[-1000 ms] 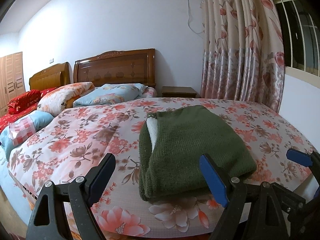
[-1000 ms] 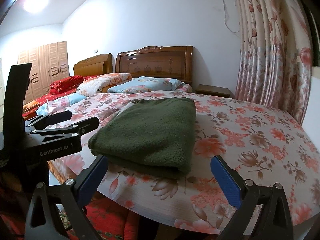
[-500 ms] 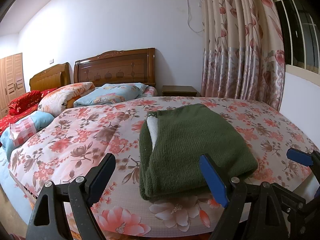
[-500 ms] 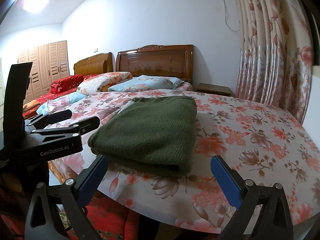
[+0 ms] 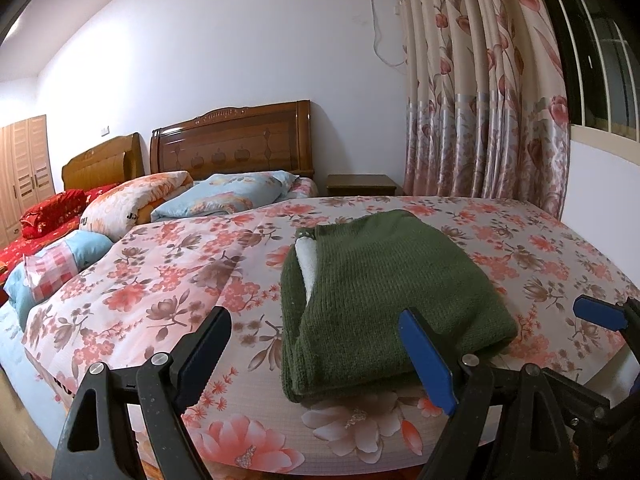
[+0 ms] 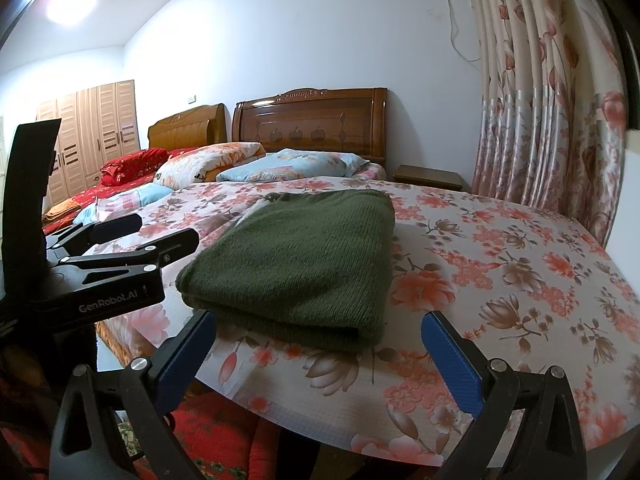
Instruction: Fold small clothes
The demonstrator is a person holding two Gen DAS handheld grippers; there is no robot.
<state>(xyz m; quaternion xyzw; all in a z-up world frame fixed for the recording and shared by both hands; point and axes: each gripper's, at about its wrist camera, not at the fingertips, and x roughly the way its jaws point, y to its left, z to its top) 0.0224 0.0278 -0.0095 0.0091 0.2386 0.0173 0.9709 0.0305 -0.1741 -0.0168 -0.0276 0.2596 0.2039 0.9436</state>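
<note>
Holding my left gripper (image 5: 316, 354) and right gripper (image 6: 316, 354) spread and empty, I see the folded green sweater (image 5: 384, 296) on the floral bedspread (image 5: 160, 280), headboard (image 5: 236, 148) at eleven o'clock, curtain (image 5: 480, 92) at one.

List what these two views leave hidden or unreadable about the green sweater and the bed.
- Sweater underside and inner layers: hidden by its own folds in both views.
- White item tucked in the sweater: only a strip shows in the left view; the knit covers the rest.
- Sweater's near edge, left view: partly behind the left gripper.
- Bed front edge, right view: partly blocked by the right gripper.
</note>
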